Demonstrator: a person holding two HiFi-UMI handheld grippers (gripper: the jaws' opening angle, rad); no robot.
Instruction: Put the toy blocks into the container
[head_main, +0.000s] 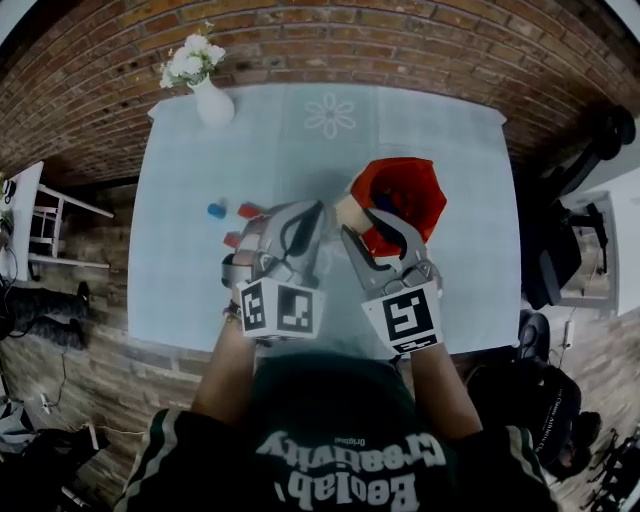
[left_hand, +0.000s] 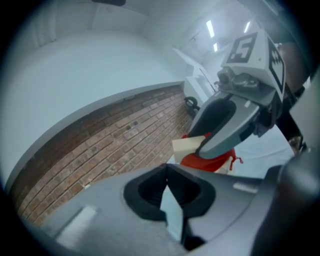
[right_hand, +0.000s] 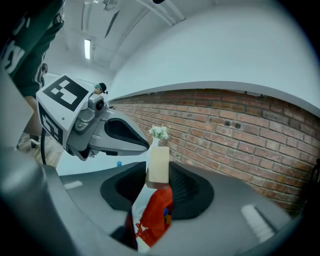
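Both arms reach out side by side over the table (head_main: 180, 290). The left gripper (left_hand: 168, 170) points to about 1 o'clock. Its fingers are closed together with nothing in them. The right gripper (head_main: 362, 222) points to about 11 o'clock, so the two tips come near each other. Its fingers squeeze a tan block (right_hand: 158, 165), which stands up between them. This block is just at 9 o'clock of the red container (head_main: 405, 190). Three small blocks (head_main: 216, 210) lie on the table at 9 o'clock of the left gripper.
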